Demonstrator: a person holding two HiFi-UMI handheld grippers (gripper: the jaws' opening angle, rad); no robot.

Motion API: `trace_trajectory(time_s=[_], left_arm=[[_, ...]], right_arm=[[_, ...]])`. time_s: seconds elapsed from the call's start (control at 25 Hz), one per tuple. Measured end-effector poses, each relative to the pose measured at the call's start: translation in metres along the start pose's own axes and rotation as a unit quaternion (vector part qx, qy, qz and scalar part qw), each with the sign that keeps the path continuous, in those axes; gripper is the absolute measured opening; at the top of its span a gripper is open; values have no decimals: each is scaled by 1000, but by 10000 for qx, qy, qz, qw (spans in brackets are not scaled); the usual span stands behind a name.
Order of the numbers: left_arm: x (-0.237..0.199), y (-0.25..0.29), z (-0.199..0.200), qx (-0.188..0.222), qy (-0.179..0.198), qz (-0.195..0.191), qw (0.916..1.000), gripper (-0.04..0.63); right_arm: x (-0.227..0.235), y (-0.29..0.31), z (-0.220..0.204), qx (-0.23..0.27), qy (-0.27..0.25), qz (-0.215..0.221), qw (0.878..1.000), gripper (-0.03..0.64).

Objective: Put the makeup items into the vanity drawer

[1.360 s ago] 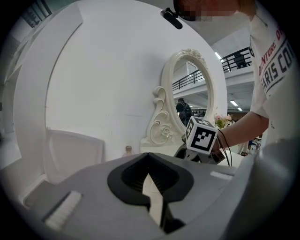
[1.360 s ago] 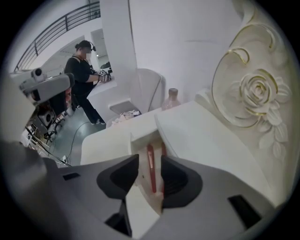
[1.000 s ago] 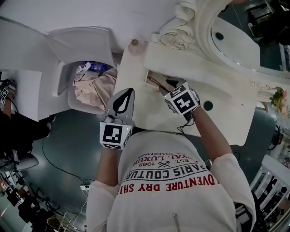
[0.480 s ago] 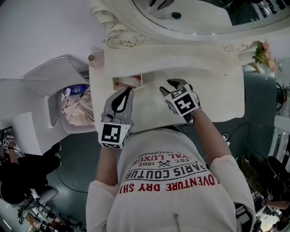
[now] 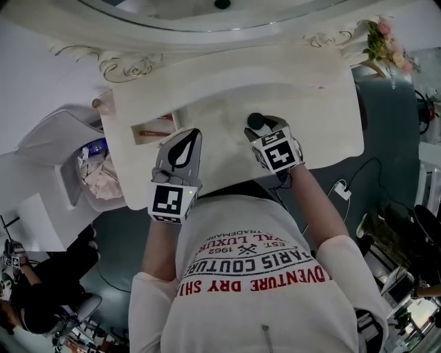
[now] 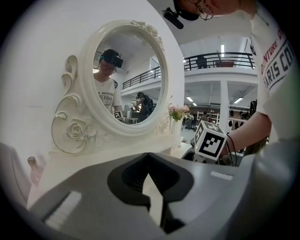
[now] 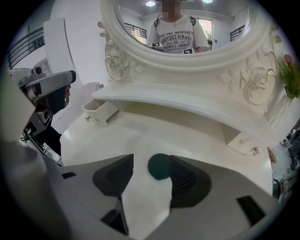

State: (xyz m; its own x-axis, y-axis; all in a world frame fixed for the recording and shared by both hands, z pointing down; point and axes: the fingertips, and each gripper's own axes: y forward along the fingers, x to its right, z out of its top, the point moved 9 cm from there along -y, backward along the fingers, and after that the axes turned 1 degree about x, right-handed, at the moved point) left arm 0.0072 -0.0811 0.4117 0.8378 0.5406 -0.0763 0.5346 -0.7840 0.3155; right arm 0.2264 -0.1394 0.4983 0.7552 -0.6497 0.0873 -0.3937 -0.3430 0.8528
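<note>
A small round dark green makeup item lies on the white vanity top; in the head view this green item peeks out just past my right gripper. The right gripper points steeply down with the item between its jaws, close against the right pad and apart from the left one; the jaws have just been opening. My left gripper hovers near the vanity's front edge, shut and empty. The open drawer sits at the vanity's left with reddish things inside, also visible as a drawer.
An ornate oval mirror stands at the back. A second small drawer at the right is closed. Flowers stand at the right end. A white bin full of rubbish stands left of the vanity.
Both grippers have travelled right along the vanity top, away from the open drawer. The right gripper now stands over the dark green item with wider jaws.
</note>
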Motion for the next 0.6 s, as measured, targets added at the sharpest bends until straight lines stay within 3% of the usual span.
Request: trace_trajectory(time_s=[0.4,0.6], left_arm=[[24,24,-16,-176,-177,192,9995,9],[28,25,-22,-249,-233,299,9990,9]], right_arm=[[25,31,-21,-189,-58,227,9995,245],[28,37,-22,-311,-380,93,9987,231]])
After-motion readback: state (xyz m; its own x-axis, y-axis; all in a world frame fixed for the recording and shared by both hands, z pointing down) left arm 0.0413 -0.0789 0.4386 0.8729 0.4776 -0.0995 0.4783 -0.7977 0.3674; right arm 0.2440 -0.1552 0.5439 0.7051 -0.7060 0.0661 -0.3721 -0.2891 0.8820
